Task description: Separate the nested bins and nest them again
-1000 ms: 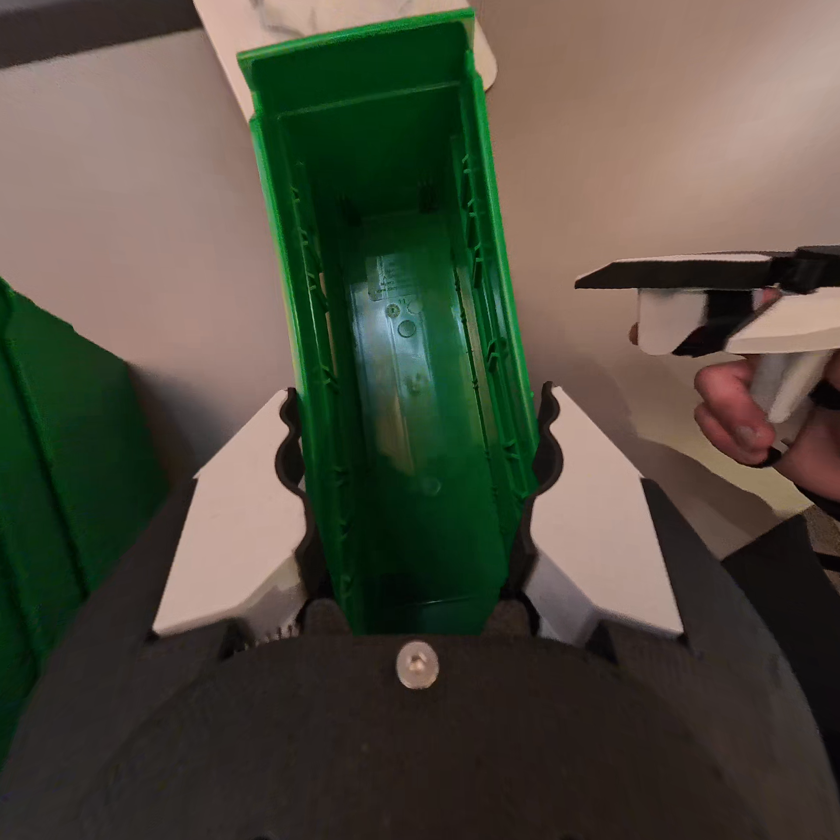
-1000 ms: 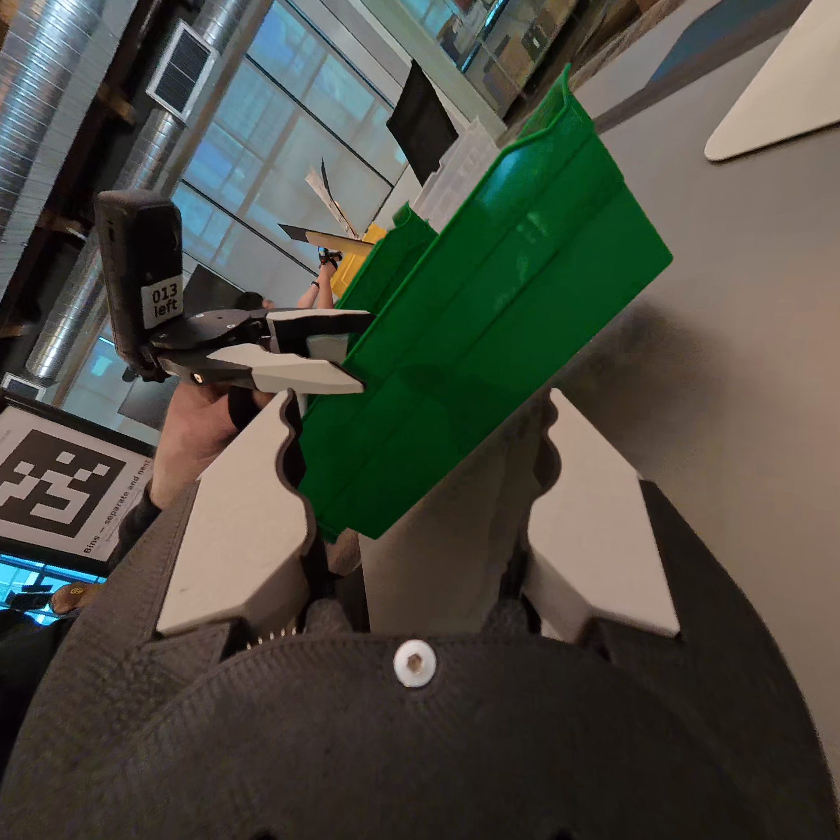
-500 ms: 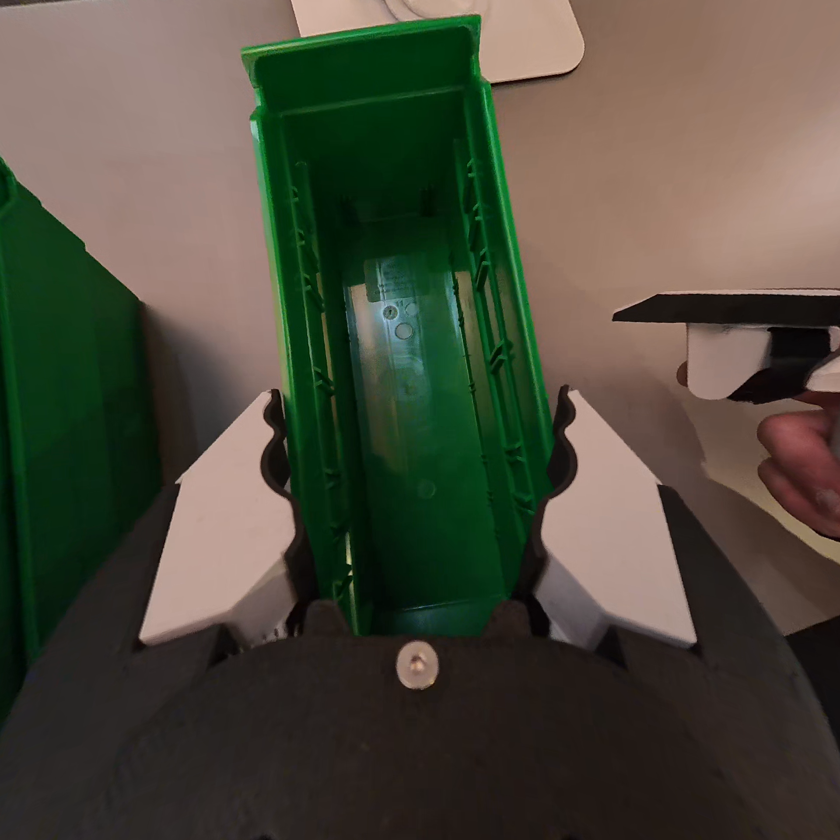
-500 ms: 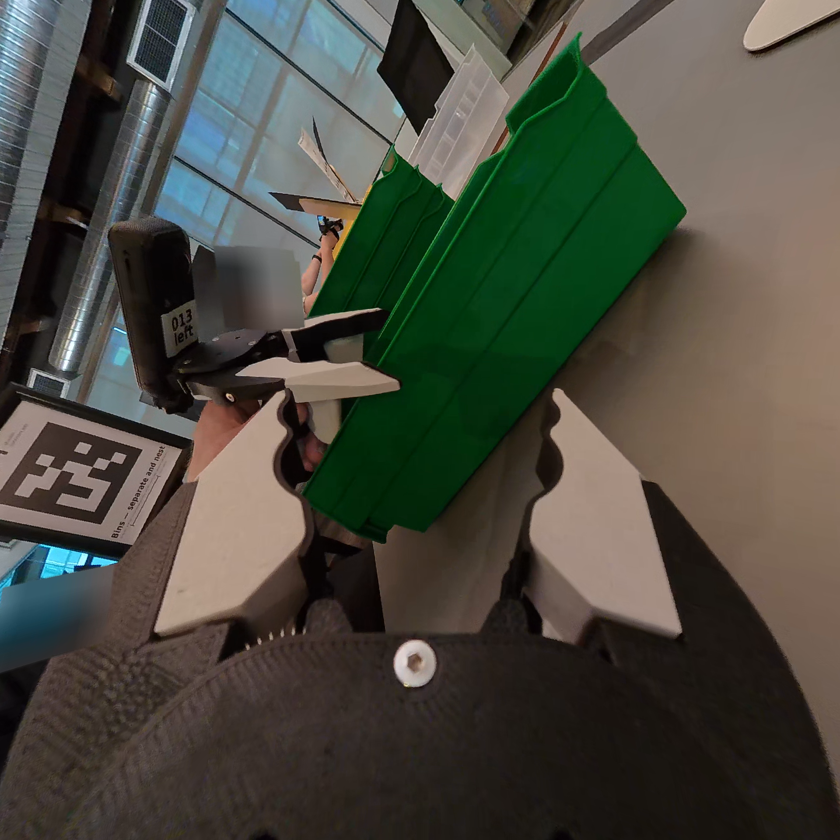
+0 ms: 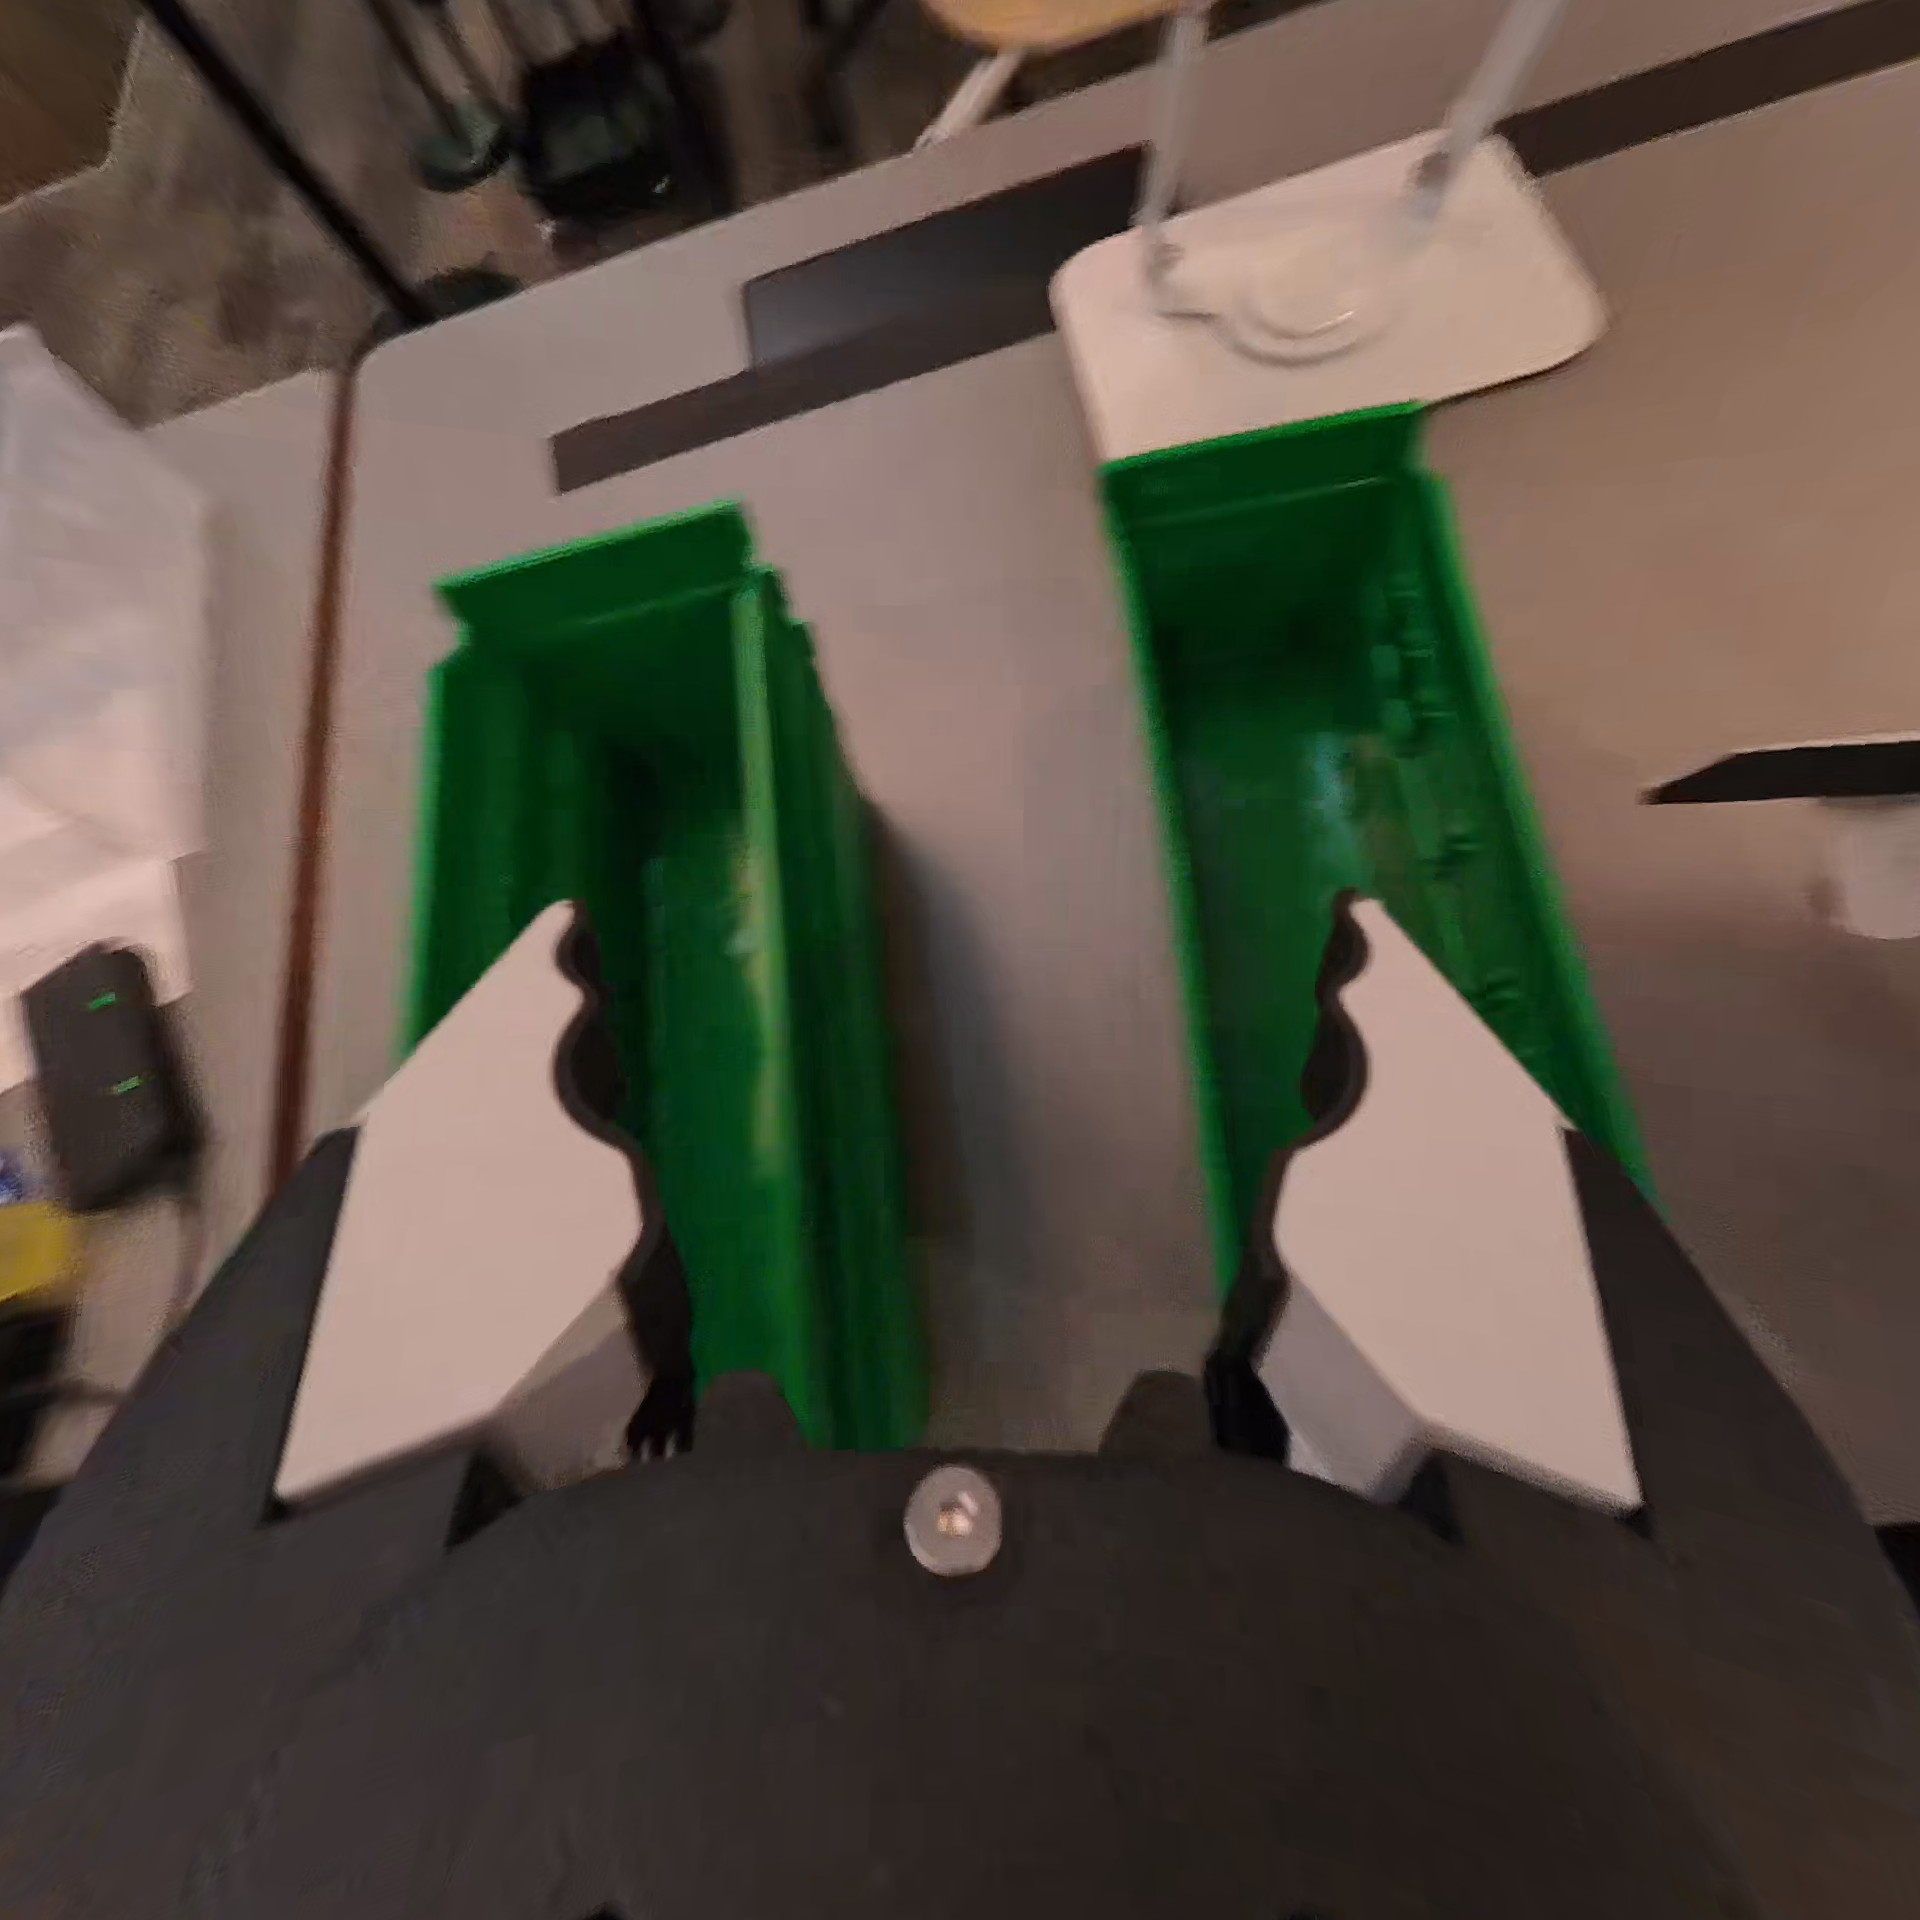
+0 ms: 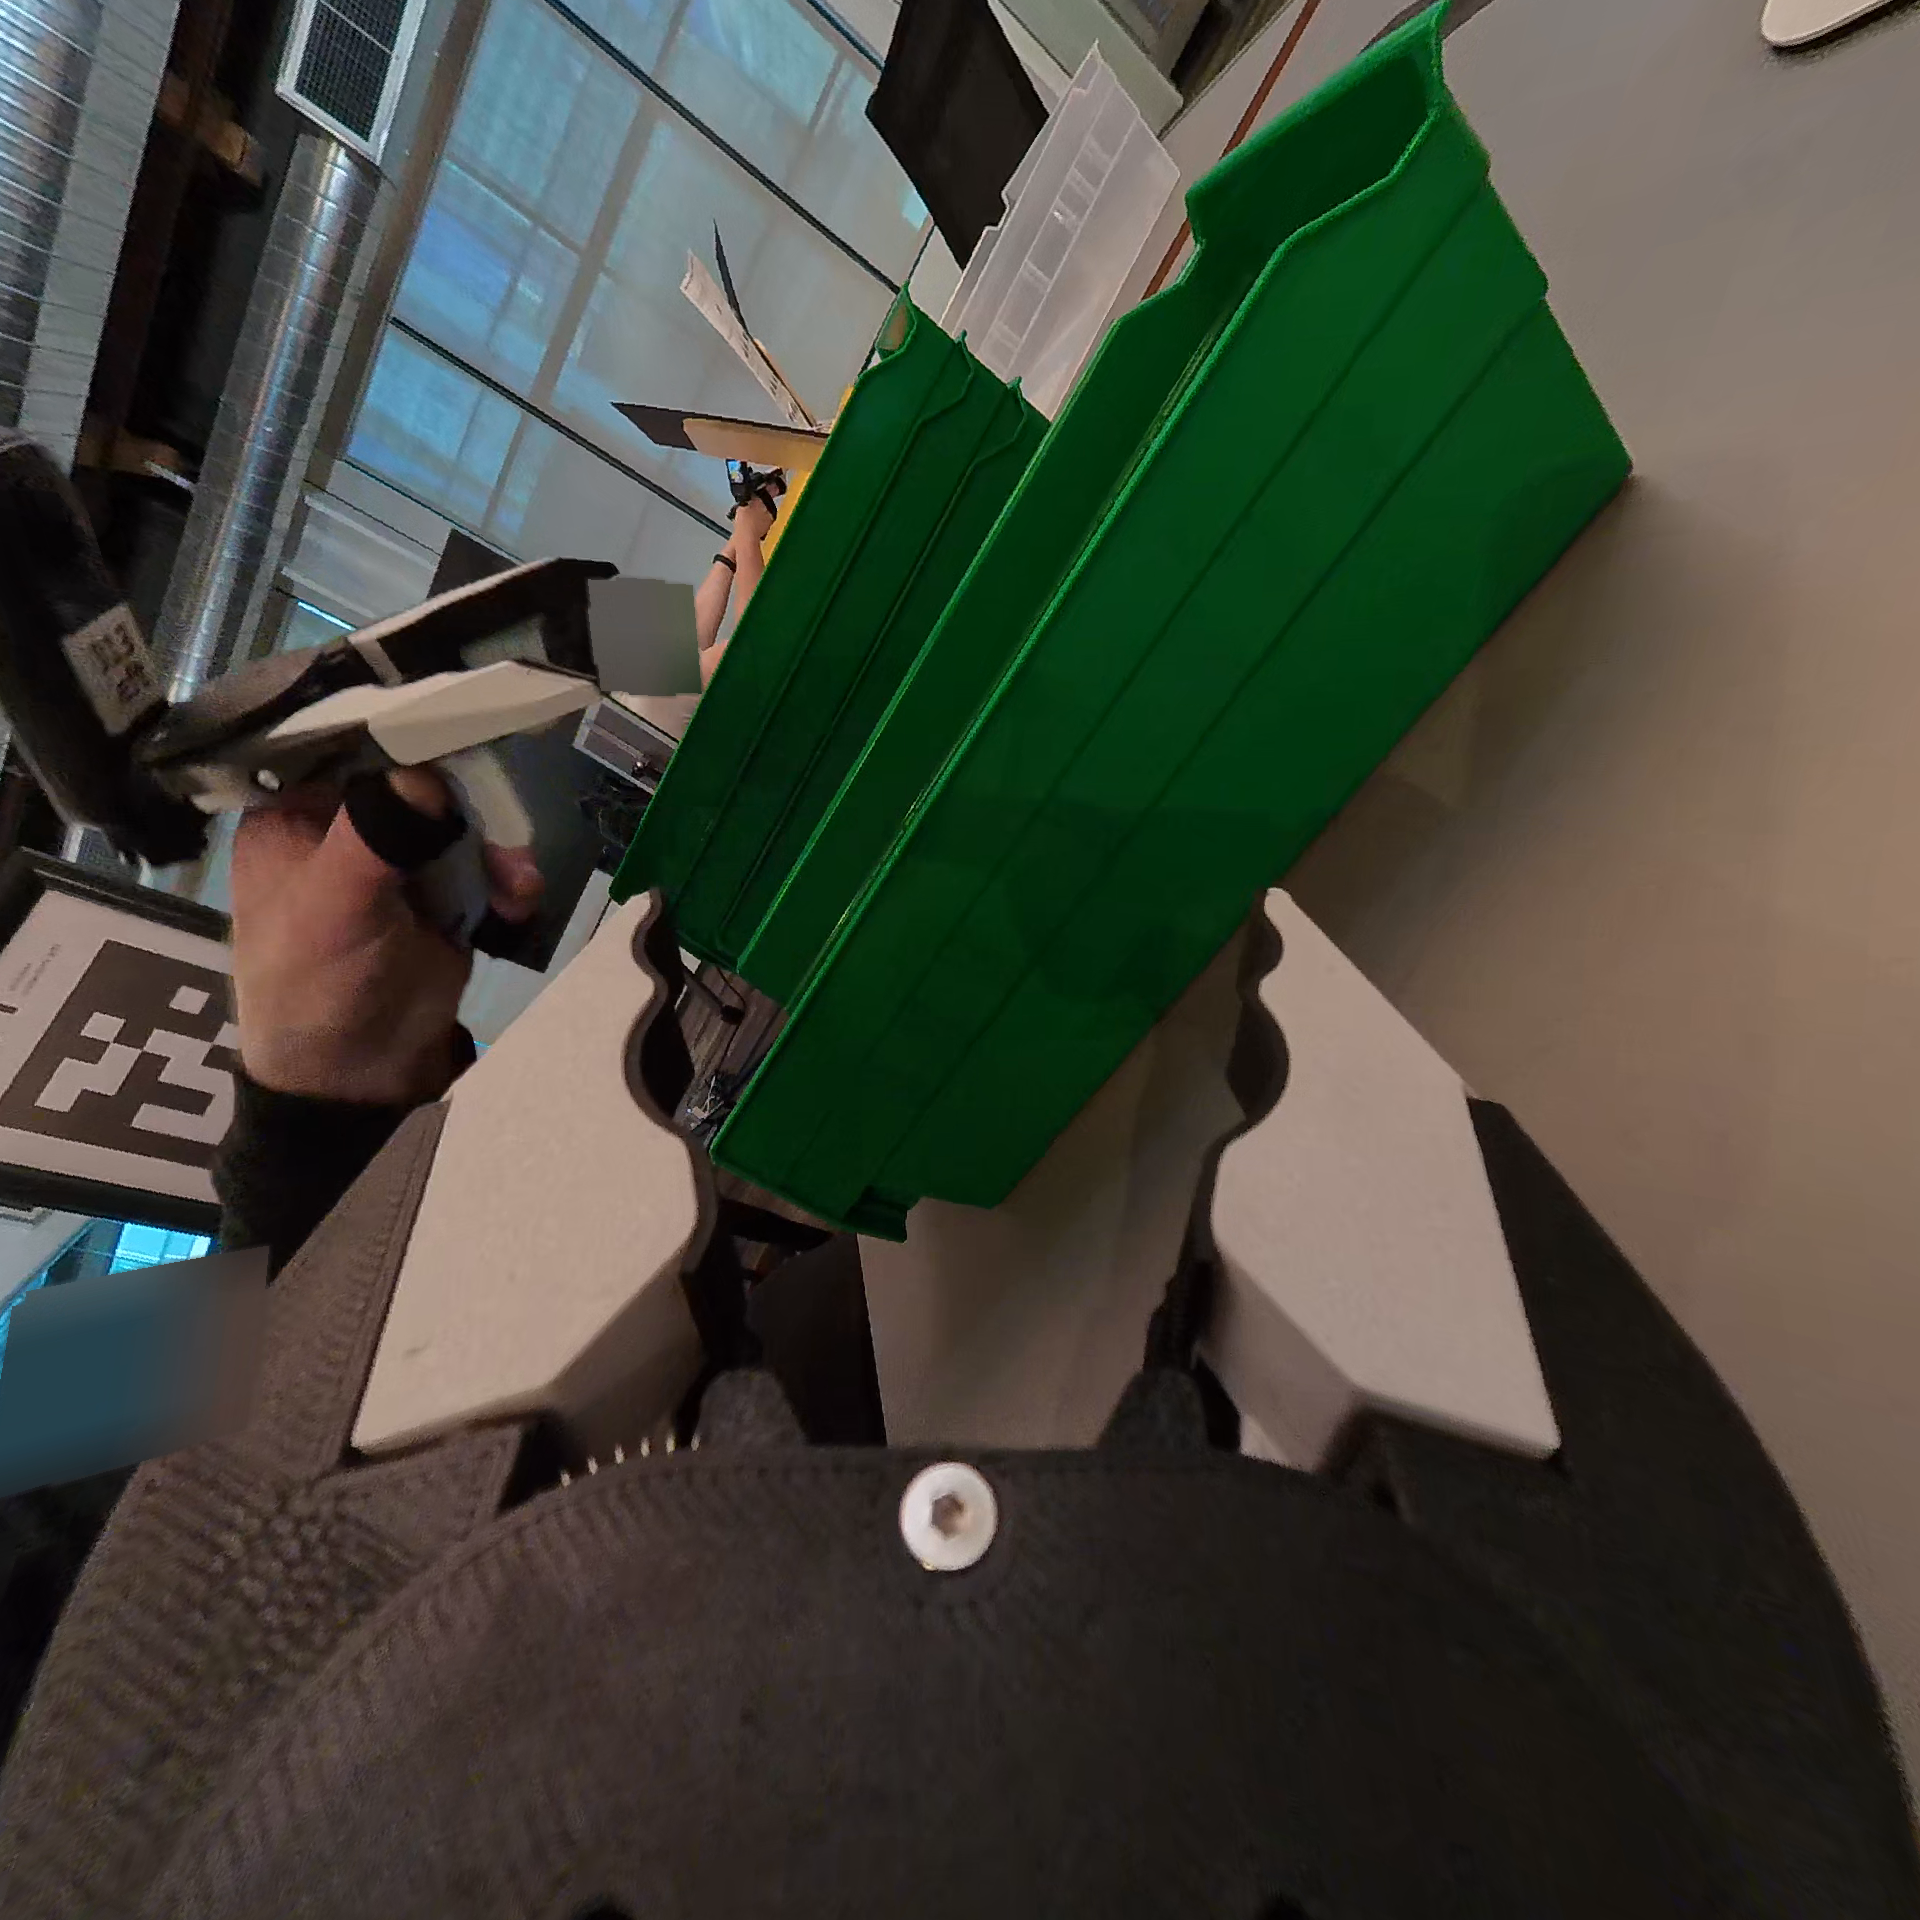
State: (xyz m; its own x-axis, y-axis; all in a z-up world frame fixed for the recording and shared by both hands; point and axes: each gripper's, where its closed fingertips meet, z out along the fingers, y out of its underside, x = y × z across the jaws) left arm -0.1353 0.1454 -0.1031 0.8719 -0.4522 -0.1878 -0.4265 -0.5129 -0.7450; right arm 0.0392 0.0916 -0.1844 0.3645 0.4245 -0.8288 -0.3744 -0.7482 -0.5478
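Two lots of green bins stand side by side on the grey table. In the left wrist view a nested stack of bins (image 5: 665, 935) is on the left and a single bin (image 5: 1340, 831) on the right. My left gripper (image 5: 956, 925) is open and empty, above and behind the gap between them. In the right wrist view the single bin (image 6: 1247, 675) is nearest, with the stack (image 6: 831, 644) behind it. My right gripper (image 6: 951, 914) is open and empty, just short of the single bin's near end. The left gripper (image 6: 561, 649) hangs clear of both, held by a hand.
A white lamp base (image 5: 1320, 270) stands just beyond the single bin. A black strip (image 5: 831, 416) runs across the table's far part. A clear plastic organiser (image 6: 1060, 229) lies beyond the stack. A black device (image 5: 94, 1070) sits at far left. The right gripper's tip (image 5: 1787, 800) shows at the right edge.
My left gripper has let go of the single bin, opened wide and pulled back and up. The bin now rests on the table beside the stack. The right gripper stays open.
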